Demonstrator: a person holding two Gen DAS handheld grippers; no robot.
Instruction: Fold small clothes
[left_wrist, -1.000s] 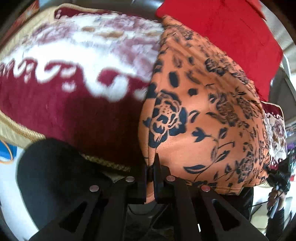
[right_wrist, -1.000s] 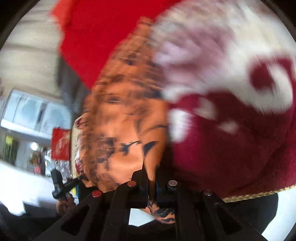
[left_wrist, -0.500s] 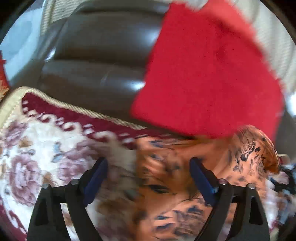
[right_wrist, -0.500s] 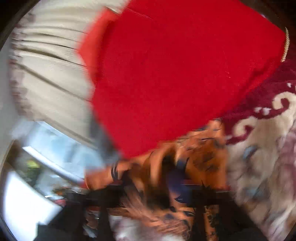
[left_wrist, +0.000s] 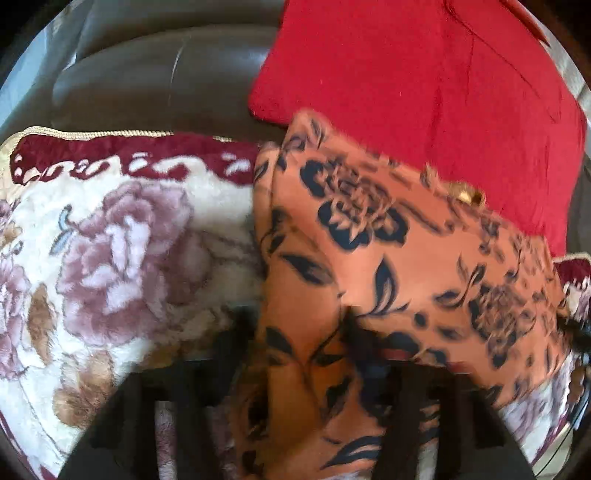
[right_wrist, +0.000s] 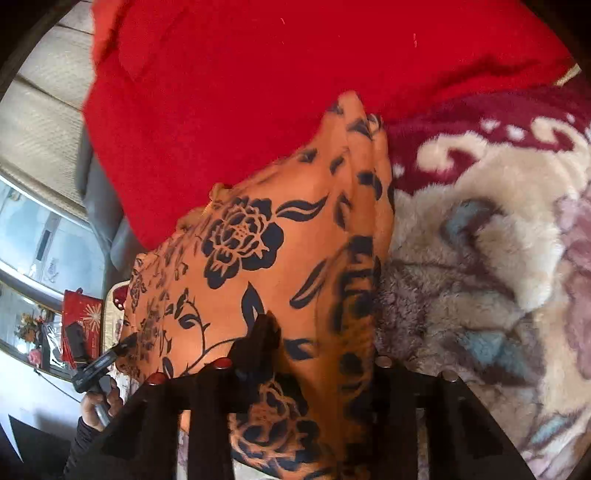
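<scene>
Garment: orange cloth with dark blue flowers (left_wrist: 388, 258), folded over on itself and lying on the plush floral blanket (left_wrist: 122, 251), straight ahead of both claws and draped down between their fingers.
Left claw (left_wrist: 303, 365): fingers spread wide, one on each side of the cloth's near edge; blurred, and no pinch on the fabric shows.
Right claw (right_wrist: 306, 373): fingers likewise set apart with the cloth (right_wrist: 280, 258) running between them; whether either finger touches it I cannot tell.
Beyond the garment: red cushion (left_wrist: 424, 85) against the dark leather sofa back (left_wrist: 147, 81), its lower edge behind the cloth's far side.
Blanket, right view: cream and maroon pile (right_wrist: 480, 229) to the right of the claw.
</scene>
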